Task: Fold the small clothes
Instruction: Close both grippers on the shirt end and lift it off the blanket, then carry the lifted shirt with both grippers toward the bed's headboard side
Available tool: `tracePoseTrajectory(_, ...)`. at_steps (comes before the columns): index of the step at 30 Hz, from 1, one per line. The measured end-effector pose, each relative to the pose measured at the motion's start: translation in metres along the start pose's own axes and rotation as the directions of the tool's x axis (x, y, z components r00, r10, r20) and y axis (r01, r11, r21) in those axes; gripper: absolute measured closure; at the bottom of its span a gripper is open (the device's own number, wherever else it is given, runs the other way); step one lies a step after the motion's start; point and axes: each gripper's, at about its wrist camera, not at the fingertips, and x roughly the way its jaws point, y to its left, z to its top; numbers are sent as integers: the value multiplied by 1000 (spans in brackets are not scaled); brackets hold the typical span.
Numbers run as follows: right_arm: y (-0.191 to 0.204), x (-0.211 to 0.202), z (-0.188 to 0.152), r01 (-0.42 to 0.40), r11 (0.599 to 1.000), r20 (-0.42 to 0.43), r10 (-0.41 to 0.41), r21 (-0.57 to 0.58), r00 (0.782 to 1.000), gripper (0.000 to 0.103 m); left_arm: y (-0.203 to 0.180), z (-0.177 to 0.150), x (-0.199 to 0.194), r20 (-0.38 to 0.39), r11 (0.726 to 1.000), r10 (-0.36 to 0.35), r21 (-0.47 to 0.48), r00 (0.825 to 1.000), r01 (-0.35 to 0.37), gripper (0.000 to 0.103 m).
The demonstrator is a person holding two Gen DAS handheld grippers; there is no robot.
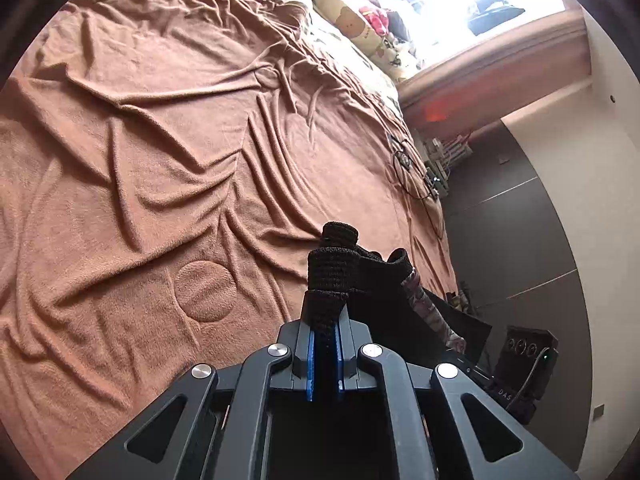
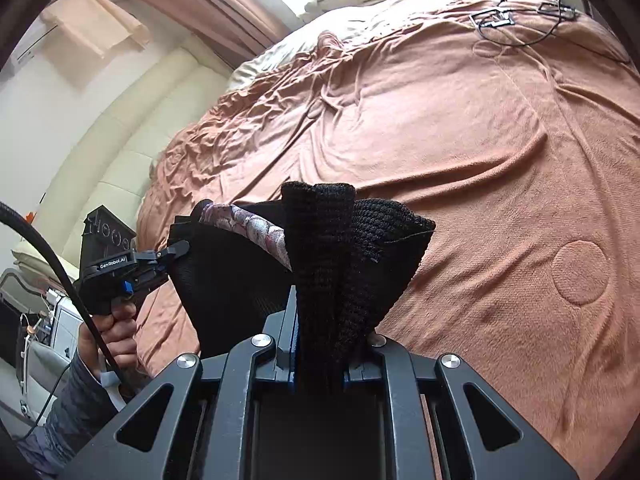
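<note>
A small black knit garment (image 1: 340, 268) with a floral-patterned band (image 2: 248, 220) hangs between the two grippers, lifted off the bed. In the left wrist view my left gripper (image 1: 326, 316) is shut on one bunched black corner of it. My right gripper (image 2: 324, 320) is shut on the opposite bunched corner (image 2: 320, 240), which covers its fingertips. The right wrist view also shows the left gripper (image 2: 176, 250) at the left, held by a person's hand (image 2: 116, 328), pinching the garment's far edge. The right gripper's body (image 1: 524, 364) shows at the lower right of the left wrist view.
A rumpled orange-brown blanket (image 1: 160, 140) covers the bed under the garment. Black wire hangers (image 2: 516, 24) lie at the bed's far side. Pillows and a patterned quilt (image 1: 360, 24) sit by the bright window. A cream padded headboard (image 2: 132, 132) and dark floor (image 1: 520, 232) border the bed.
</note>
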Motion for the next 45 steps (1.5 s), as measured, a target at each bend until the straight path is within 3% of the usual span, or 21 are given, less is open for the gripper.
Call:
tracePoseTrajectory(12,41,-67,-32,-6,996,81,13,-88,997,92,-33,-27,-59,76,998,-59,41,995,56,96)
tracePoseTrajectory(28,91,-143,-76,-7,976,171,45,-218,984,93,-74,-63,-144,180,988,-121,119,976,101,97)
tracePoseTrajectory(37,118,-160,-84,-24,961,198,81,-275,977,93,-82,-73,-191,250,983,-154,141,956,122,97)
tracePoseTrajectory(45,144,-152,-80,-52,938,200,127,-342,971,93,-75,-71,-239,324,982,-161,143,932,120,97)
